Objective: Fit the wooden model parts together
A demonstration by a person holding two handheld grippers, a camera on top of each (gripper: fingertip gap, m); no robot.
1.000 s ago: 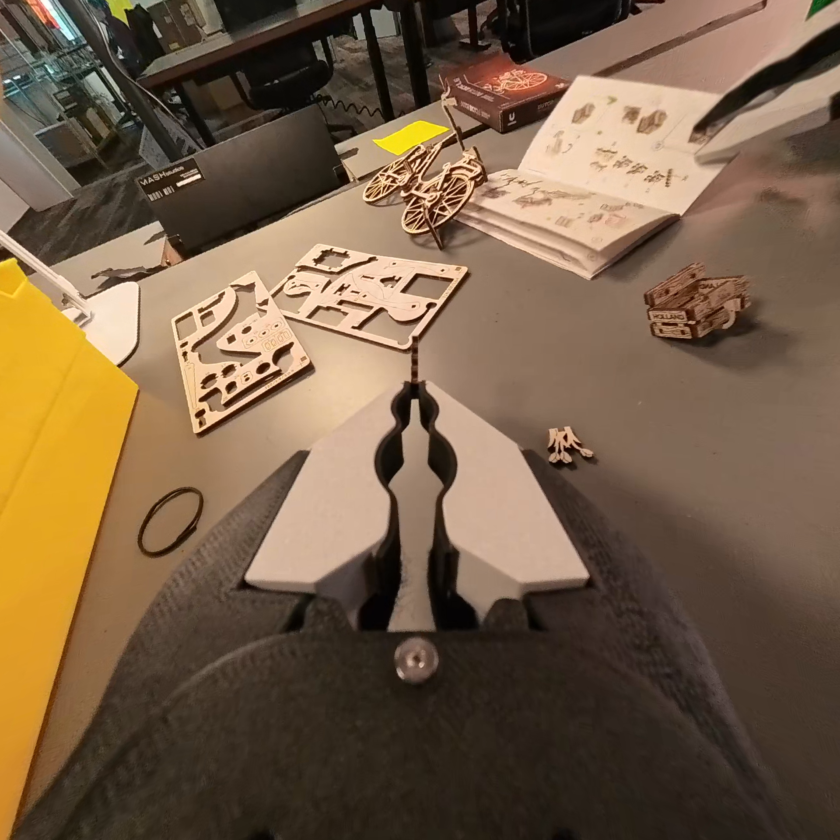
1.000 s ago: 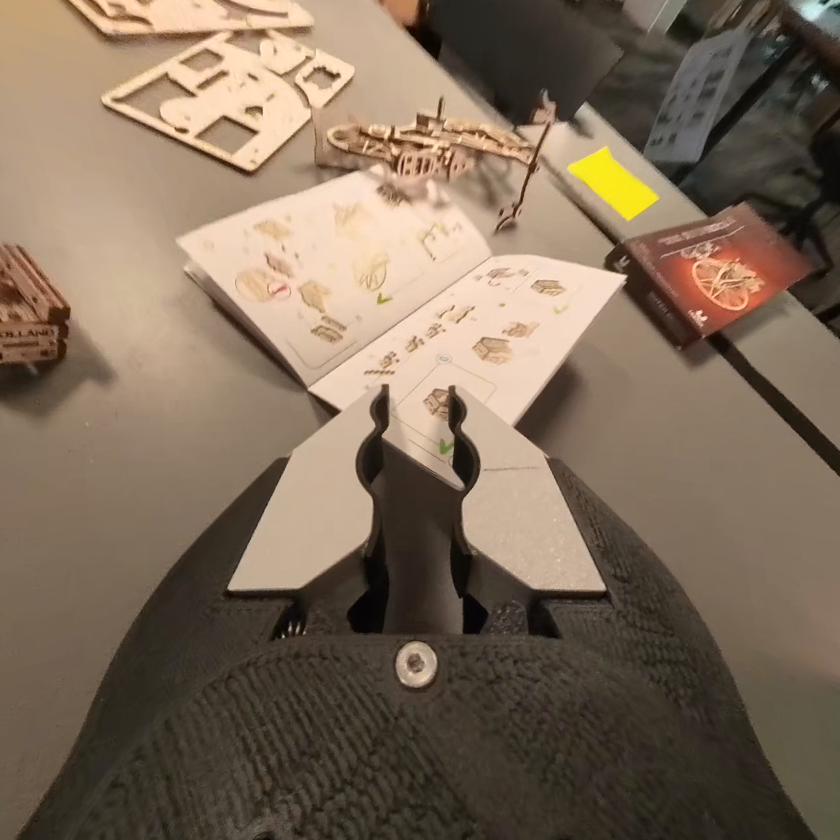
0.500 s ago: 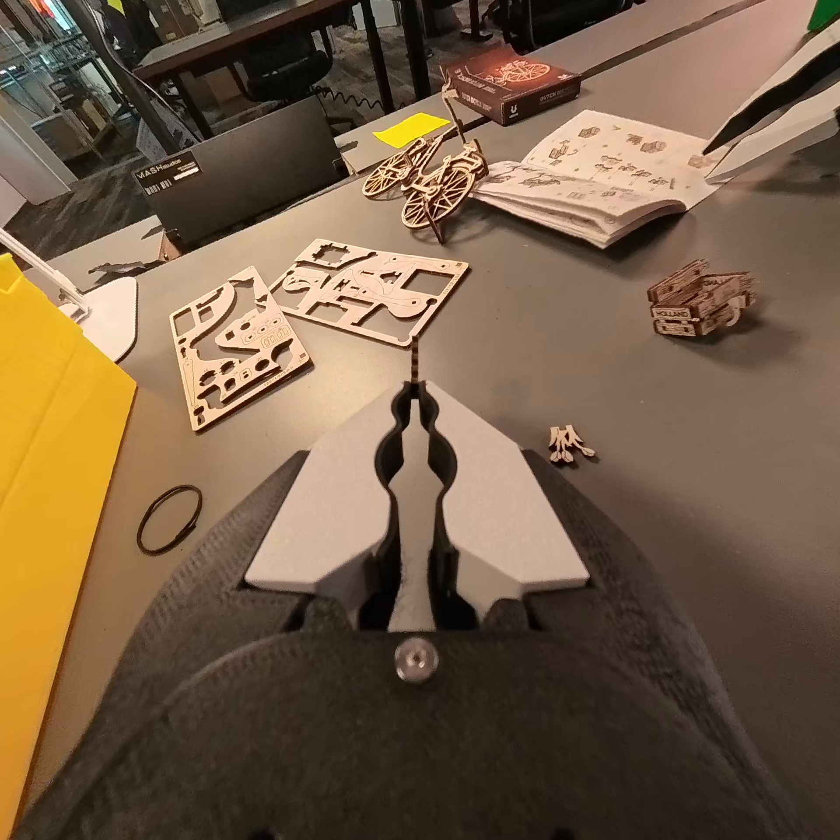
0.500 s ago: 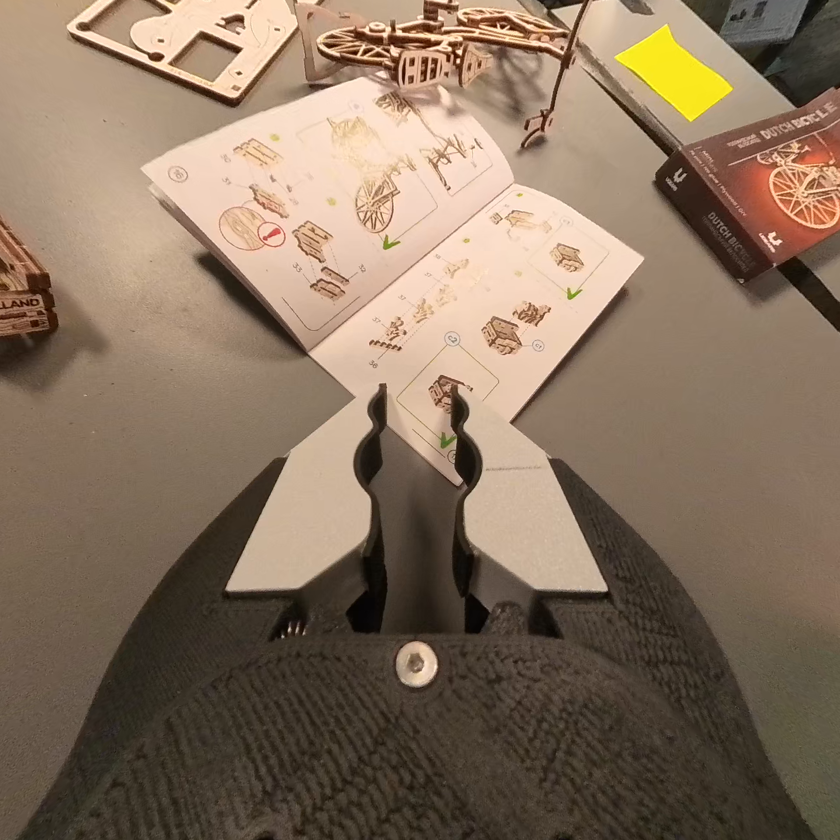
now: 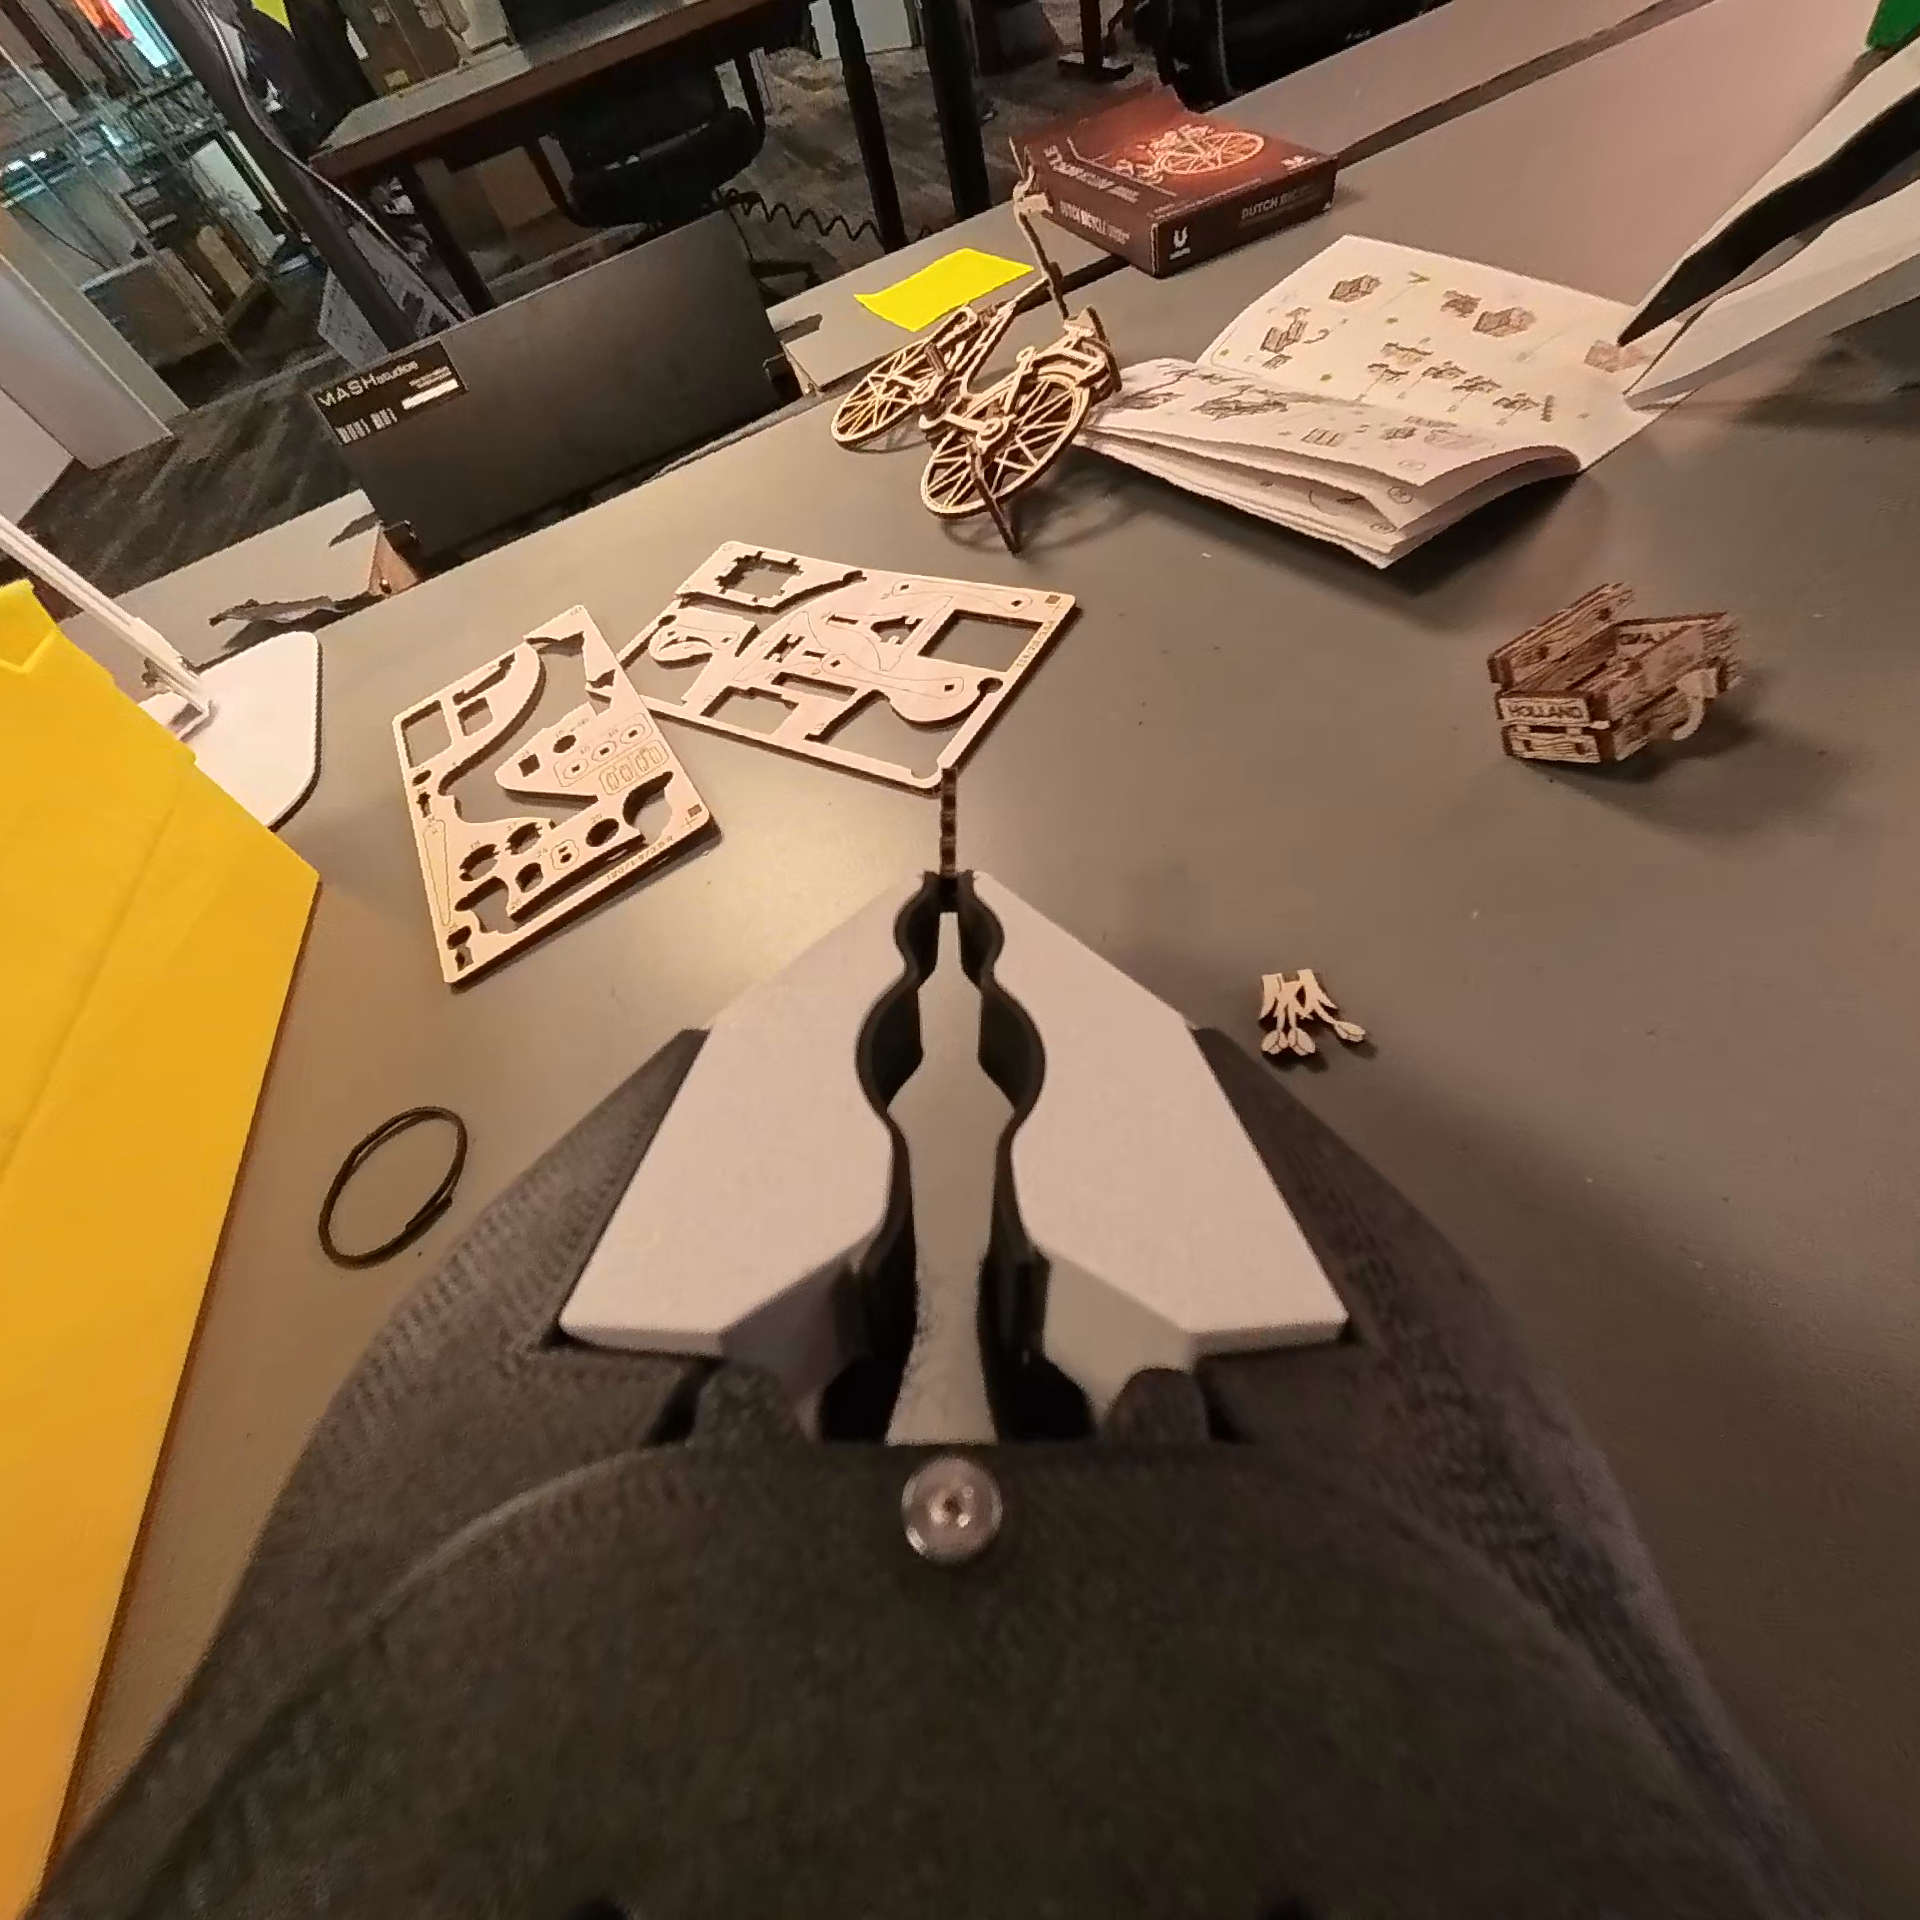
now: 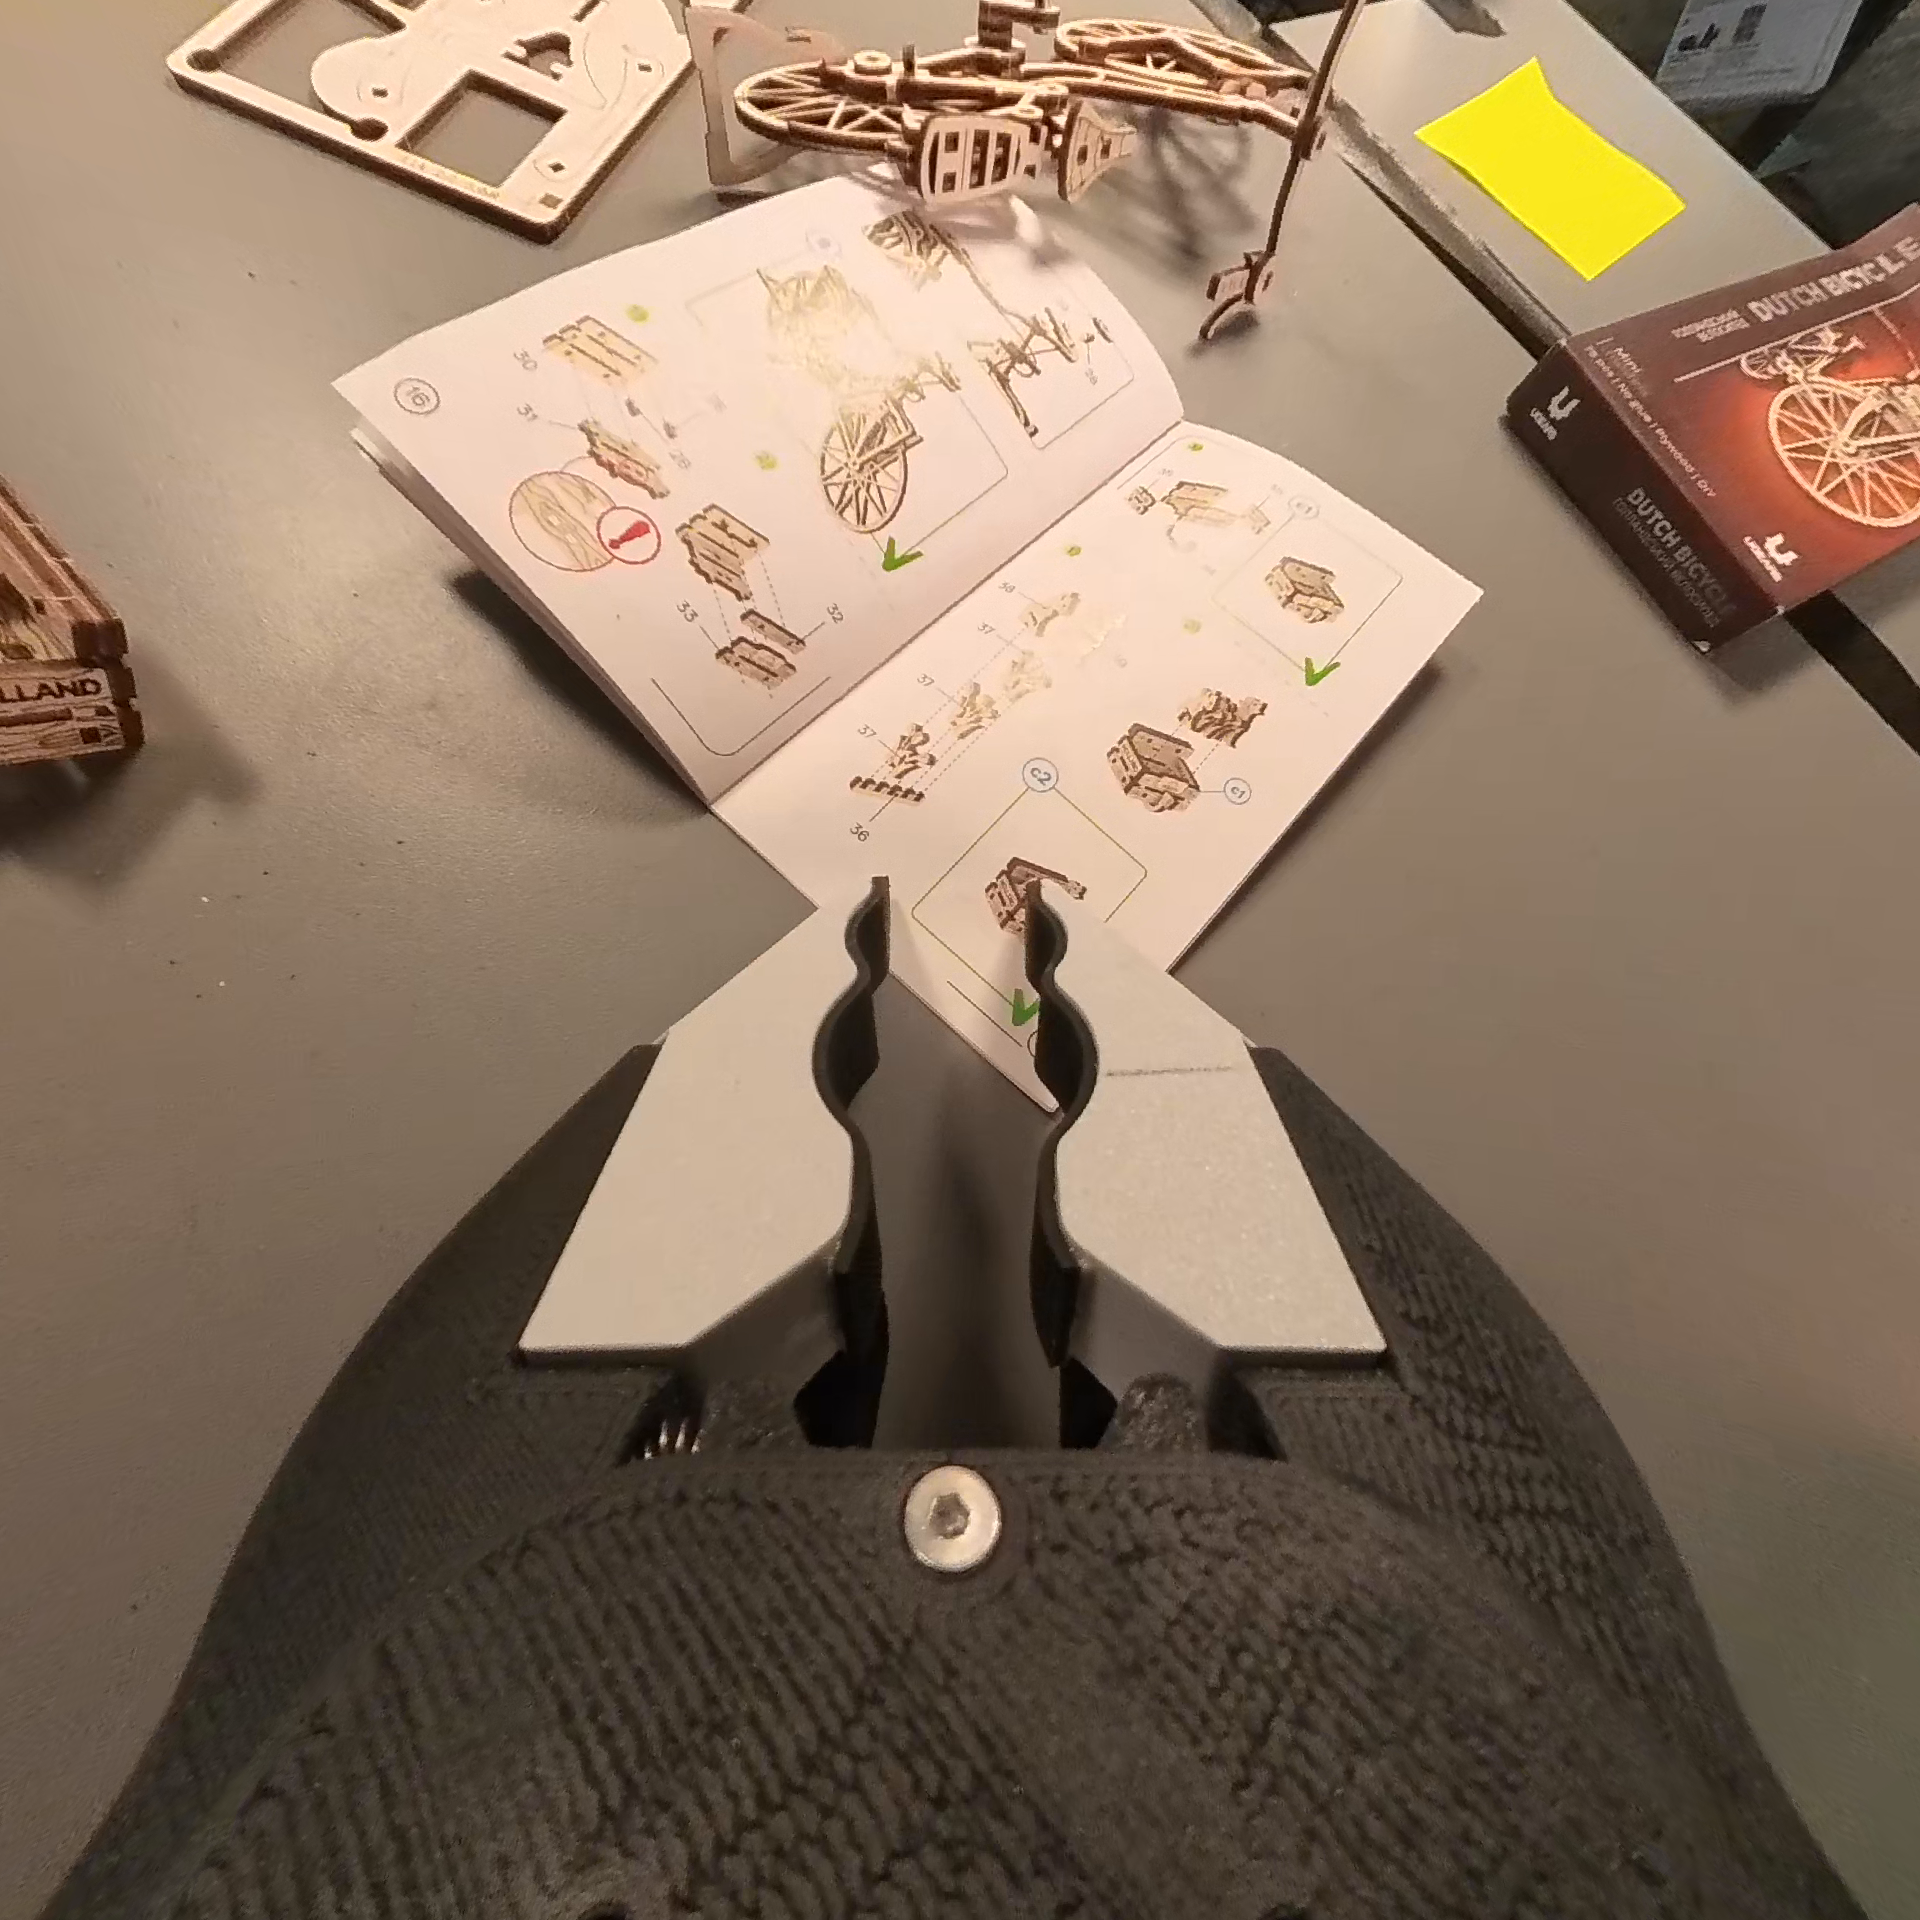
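My left gripper point(image 5: 945, 883) is shut on a thin wooden strip point(image 5: 945, 821) that sticks up edge-on from its tips, above the grey table. A small flat wooden piece point(image 5: 1304, 1016) lies just to its right. A wooden crate point(image 5: 1605, 691) sits farther right and shows at the left edge of the right wrist view point(image 6: 52, 675). A wooden bicycle model point(image 5: 977, 405) stands at the back, also in the right wrist view point(image 6: 997, 94). My right gripper point(image 6: 956, 904) is open and empty over the near corner of the open instruction booklet point(image 6: 831, 520), and shows far off in the left wrist view point(image 5: 1704, 301).
Two punched-out wooden sheets point(image 5: 842, 675) point(image 5: 540, 790) lie ahead of my left gripper. A yellow bin point(image 5: 114, 987) stands at the left, a black rubber band point(image 5: 395, 1169) beside it. The dark kit box point(image 6: 1745, 468) and a yellow sticky note point(image 6: 1548, 166) lie beyond the booklet. The tips of one gripper are about 30 centimetres away from the tips of the other. The small flat wooden piece point(image 5: 1304, 1016) is about 7 centimetres from my left fingertips and 25 centimetres from my right.
My right gripper has come down and nearer to the booklet's corner. My left gripper still holds the strip and has barely moved.
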